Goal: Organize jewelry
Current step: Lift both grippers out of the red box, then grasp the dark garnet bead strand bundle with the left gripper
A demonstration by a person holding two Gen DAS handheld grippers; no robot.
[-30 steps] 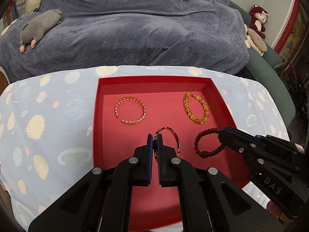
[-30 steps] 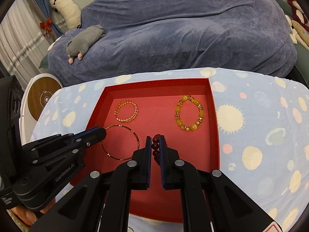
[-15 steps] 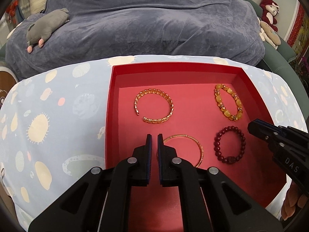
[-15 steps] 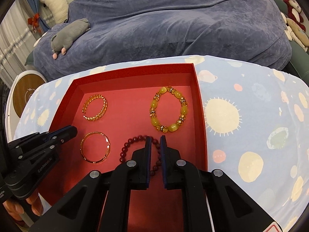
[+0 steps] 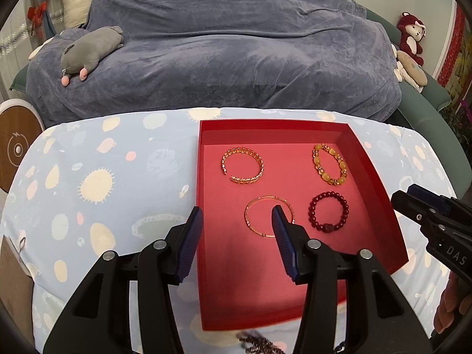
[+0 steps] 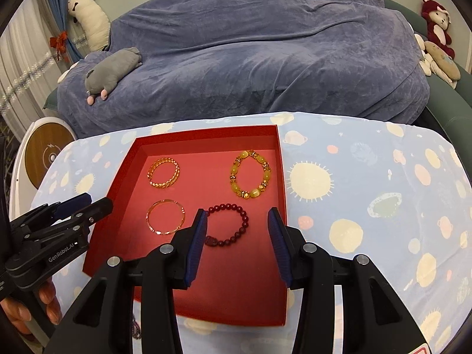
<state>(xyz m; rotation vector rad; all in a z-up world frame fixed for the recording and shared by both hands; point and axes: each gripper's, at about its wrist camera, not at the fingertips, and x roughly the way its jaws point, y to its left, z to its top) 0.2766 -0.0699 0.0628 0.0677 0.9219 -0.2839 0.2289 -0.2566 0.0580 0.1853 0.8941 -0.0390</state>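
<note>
A red tray (image 5: 206, 129) (image 6: 281, 177) lies on the patterned tablecloth. In it lie a gold chain cuff (image 5: 242, 169) (image 6: 163, 173), a yellow bead bracelet (image 5: 329, 164) (image 6: 250, 174), a thin gold bangle (image 5: 269, 216) (image 6: 165, 217) and a dark red bead bracelet (image 5: 328, 216) (image 6: 228, 225). My left gripper (image 5: 237, 216) is open and empty above the tray's front left. My right gripper (image 6: 237, 216) is open and empty above the red bead bracelet. Each gripper also shows in the other's view (image 5: 413, 203) (image 6: 88, 203).
A dark beaded piece (image 5: 259, 343) lies blurred on the cloth in front of the tray. A sofa under a blue blanket (image 5: 236, 59) stands behind the table with a grey plush toy (image 5: 91, 50). A round white and wooden object (image 6: 47, 153) stands at the left.
Both grippers have opened and pulled back and up from the tray. The thin gold bangle and the dark red bead bracelet were let go and lie flat in the tray.
</note>
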